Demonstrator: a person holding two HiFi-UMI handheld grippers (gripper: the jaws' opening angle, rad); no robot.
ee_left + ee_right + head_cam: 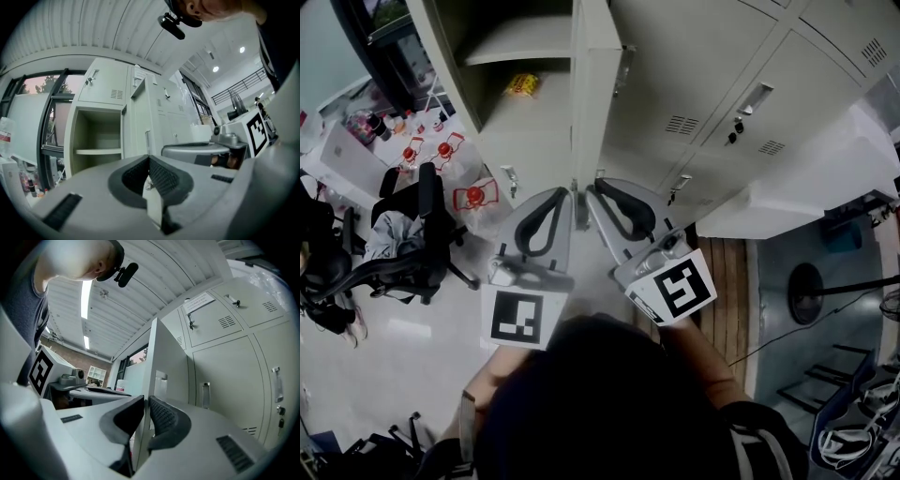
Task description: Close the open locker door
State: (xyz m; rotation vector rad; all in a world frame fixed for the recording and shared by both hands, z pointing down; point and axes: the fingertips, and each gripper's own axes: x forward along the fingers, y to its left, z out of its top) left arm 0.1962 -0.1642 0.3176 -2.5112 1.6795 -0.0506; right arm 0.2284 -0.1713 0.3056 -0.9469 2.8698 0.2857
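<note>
Count, from my position:
- Grippers: two, mine. Left gripper (569, 194) and right gripper (592, 188), both clamped on same door edge.
- Marker cubes (517, 317): two, one per gripper.
- Open locker door (595, 84): one, straight ahead of both grippers.
- Shelf (520, 54): one, ahead-left of my left gripper.
- Yellow packet (522, 85): one, under that shelf.
- Vent grilles (682, 124): three, on closed doors right of my right gripper.
- Red-and-white items (474, 195): three, left of my left gripper.
- Office chair (422, 220): one, further left.

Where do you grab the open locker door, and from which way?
Take the locker door by its thin free edge, coming straight from the front. It stands open edge-on toward the person, and the edge is slim enough to fit between jaws. The right gripper pinches that edge now.
</note>
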